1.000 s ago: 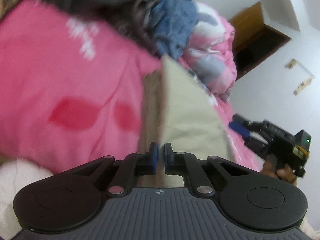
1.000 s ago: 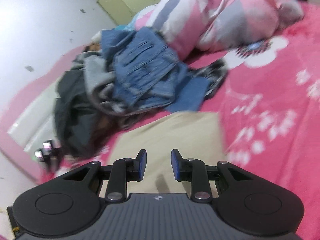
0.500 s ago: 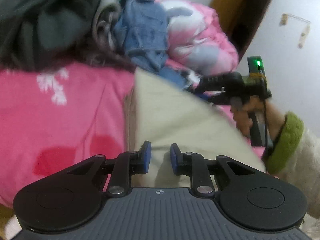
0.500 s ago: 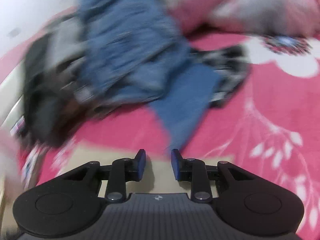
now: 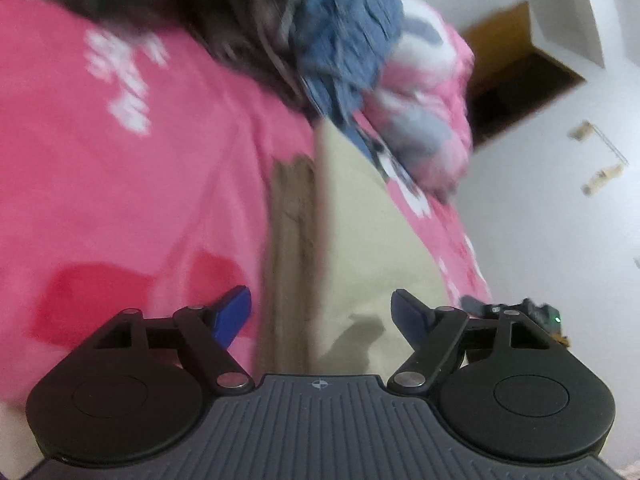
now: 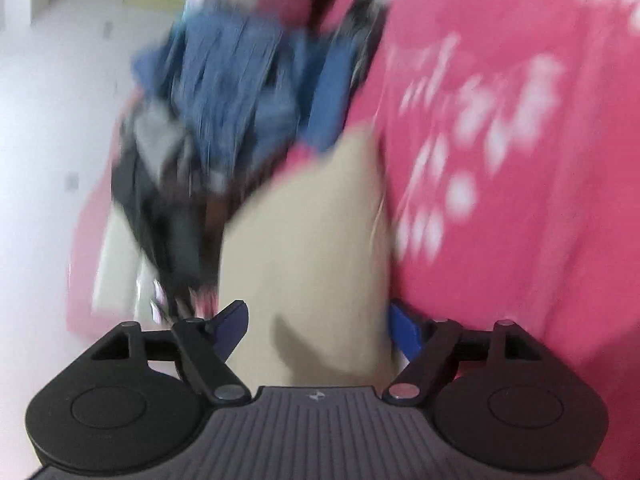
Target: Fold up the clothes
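Folded beige garment (image 5: 360,216) lying flat on pink floral bedspread (image 5: 120,184), beside heaped denim clothes (image 6: 236,80). Left gripper (image 5: 322,312) and right gripper (image 6: 316,322) both opening wide above it, pads gripping nothing.

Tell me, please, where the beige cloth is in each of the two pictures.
Left wrist view: the beige cloth runs from the centre down to the open left gripper.
Right wrist view: the beige cloth fills the lower centre, ahead of the open right gripper.
Shared landmark: the blue jeans beyond its far end.
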Motion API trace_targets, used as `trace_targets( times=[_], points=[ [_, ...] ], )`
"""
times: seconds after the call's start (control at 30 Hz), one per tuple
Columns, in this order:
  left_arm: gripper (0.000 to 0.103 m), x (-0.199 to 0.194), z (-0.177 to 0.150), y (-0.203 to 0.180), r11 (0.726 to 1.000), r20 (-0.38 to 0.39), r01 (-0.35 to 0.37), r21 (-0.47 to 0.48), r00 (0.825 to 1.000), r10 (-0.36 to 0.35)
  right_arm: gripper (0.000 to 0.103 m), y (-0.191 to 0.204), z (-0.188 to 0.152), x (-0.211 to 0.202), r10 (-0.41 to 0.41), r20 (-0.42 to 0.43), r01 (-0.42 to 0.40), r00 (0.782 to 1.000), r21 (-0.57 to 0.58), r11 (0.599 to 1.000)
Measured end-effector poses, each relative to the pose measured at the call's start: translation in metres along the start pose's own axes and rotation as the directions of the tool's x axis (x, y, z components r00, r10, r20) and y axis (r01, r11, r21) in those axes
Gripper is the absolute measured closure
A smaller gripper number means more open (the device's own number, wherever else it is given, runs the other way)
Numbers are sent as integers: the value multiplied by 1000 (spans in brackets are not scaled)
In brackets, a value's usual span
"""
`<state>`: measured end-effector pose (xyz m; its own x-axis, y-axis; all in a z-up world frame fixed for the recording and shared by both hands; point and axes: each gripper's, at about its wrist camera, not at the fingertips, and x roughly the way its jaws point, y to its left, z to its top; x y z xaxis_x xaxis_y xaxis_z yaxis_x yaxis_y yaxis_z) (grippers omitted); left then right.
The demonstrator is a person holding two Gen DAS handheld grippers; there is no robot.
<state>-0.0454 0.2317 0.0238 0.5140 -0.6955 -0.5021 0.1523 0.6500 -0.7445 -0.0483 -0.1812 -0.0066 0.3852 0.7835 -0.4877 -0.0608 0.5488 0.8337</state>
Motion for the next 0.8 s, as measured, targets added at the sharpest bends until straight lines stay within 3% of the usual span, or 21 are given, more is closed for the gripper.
trace_targets(
  times=[0.1,0.2,0.27,0.37,0.6,0.8],
  points=[
    [24,13,1,-10,999,-34,-10,48,999,12,14,10,-2,12,0,-24,-1,1000,-44,999],
    [22,26,2,-14,999,-46,-11,50,999,13,22,9,4,16,25,-41,-25,999,-12,1000],
    [21,33,3,-17,999,-48,-4,39,999,6,41,6,8,15,30,-40,-30,999,7,1000],
    [18,40,2,-26,999,-47,-10,46,999,12,60,-8,11,7,42,-29,-41,999,35,999],
    [18,56,8,-41,998,-60,64,10,996,-63,69,-2,30,-8,65,34,-65,997,-6,998],
    [19,111,8,-70,991,-105,103,85,990,-94,69,-8,60,-44,-27,143,37,989,-62,997]
  ],
)
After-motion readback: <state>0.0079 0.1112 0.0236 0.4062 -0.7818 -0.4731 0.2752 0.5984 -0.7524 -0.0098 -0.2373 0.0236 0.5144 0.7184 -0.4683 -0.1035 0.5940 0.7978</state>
